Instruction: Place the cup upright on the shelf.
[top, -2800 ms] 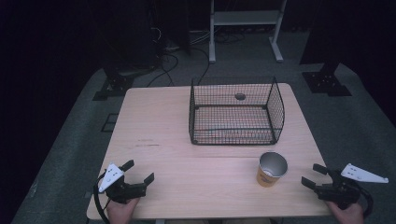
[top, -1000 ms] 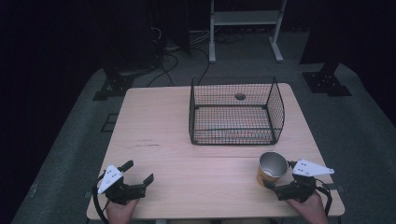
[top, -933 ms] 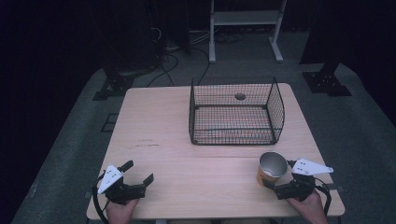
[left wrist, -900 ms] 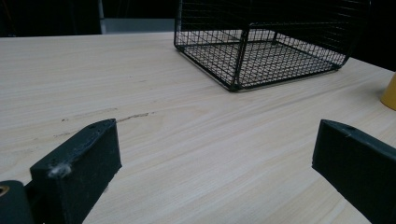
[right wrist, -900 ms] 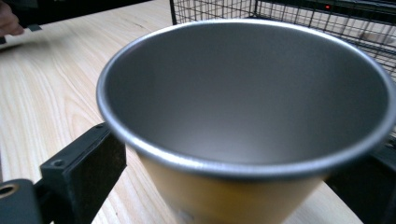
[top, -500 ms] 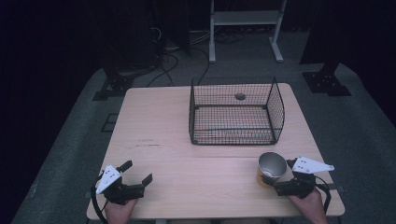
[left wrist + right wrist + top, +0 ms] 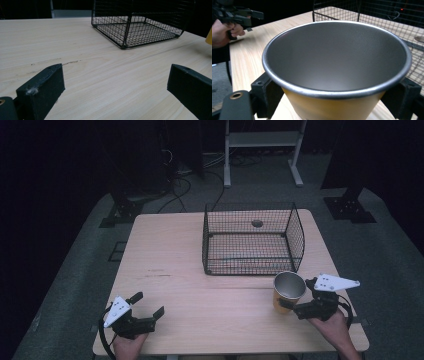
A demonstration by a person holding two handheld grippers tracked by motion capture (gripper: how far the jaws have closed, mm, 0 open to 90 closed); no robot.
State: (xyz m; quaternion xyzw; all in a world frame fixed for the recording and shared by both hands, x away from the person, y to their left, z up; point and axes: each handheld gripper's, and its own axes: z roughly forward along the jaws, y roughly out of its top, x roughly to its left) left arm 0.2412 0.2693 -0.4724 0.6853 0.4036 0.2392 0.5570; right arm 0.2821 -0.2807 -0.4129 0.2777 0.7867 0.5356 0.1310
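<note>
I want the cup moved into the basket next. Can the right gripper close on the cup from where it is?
Probably yes: the right gripper already has its jaws on either side of the cup, with nothing between them.

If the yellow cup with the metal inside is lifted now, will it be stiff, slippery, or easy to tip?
The cup looks rigid, so probably stiff. Its smooth sides narrow downward, so it might slip in the right tongs. Standing upright and empty on the table, it may tip easily.
</note>
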